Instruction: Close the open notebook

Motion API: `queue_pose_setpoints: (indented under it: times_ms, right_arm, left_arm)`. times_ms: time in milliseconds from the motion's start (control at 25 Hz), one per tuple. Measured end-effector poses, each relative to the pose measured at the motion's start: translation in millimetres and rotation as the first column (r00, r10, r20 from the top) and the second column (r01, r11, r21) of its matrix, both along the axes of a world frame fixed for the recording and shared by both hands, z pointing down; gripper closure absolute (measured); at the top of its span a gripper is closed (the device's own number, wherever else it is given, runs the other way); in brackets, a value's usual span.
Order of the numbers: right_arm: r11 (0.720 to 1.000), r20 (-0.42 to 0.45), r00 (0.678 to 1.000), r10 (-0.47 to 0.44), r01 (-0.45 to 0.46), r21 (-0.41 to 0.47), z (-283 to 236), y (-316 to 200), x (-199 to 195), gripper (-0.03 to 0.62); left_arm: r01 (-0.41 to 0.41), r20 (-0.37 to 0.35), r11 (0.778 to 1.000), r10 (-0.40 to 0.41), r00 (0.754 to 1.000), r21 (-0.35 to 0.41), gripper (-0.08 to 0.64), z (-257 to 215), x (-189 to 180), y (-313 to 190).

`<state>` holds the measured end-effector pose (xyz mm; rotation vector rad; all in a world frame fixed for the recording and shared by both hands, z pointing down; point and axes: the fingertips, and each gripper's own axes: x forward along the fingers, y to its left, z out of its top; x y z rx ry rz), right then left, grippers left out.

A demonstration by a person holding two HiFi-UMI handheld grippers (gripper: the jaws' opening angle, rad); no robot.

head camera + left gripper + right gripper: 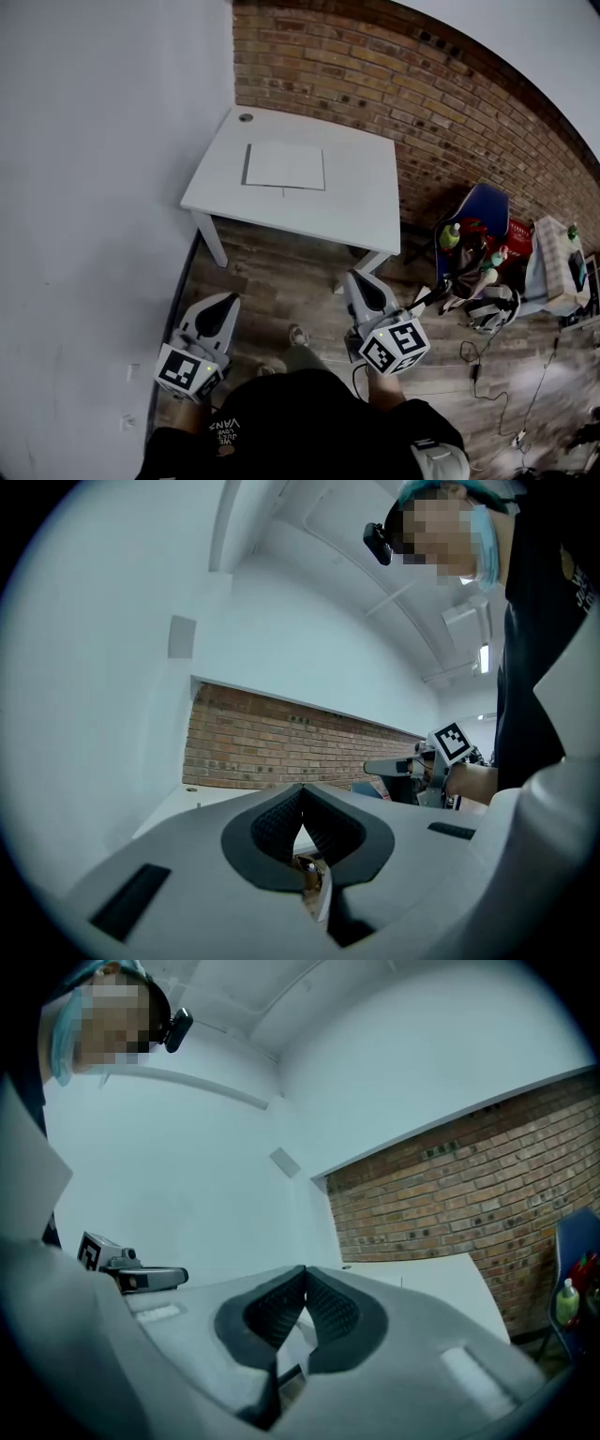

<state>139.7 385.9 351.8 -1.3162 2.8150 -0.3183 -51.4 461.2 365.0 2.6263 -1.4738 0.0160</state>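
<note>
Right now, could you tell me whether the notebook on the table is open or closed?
Open: the notebook lies spread flat on the white table, wide white pages facing up, no cover over them.

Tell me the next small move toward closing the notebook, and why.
Probably step toward the table and carry both grippers forward. The notebook lies open on it, well ahead, while the left gripper and right gripper, both shut and empty, hang over the floor near the body, seemingly too far away to touch a page.
</note>
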Motion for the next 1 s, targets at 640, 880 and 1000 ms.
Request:
queue_pose_setpoints:
  times_ms: [640,880,1000]
  right_arm:
    - [0.997,-0.012,0.997,-0.08,0.08,0.0,4,-119,18,0.594]
    - [0.994,-0.013,0.994,-0.109,0.109,-0.001,7,-165,27,0.594]
    - [0.992,-0.014,0.992,-0.128,0.128,-0.011,11,-185,31,0.594]
  left_arm:
    - [0.089,-0.005,0.996,-0.089,0.996,0.01,0.549,-6,24,-105]
    - [0.128,0.0,0.992,-0.128,0.992,0.011,0.549,-2,35,-144]
    - [0.147,-0.002,0.989,-0.147,0.989,-0.004,0.549,-1,40,-163]
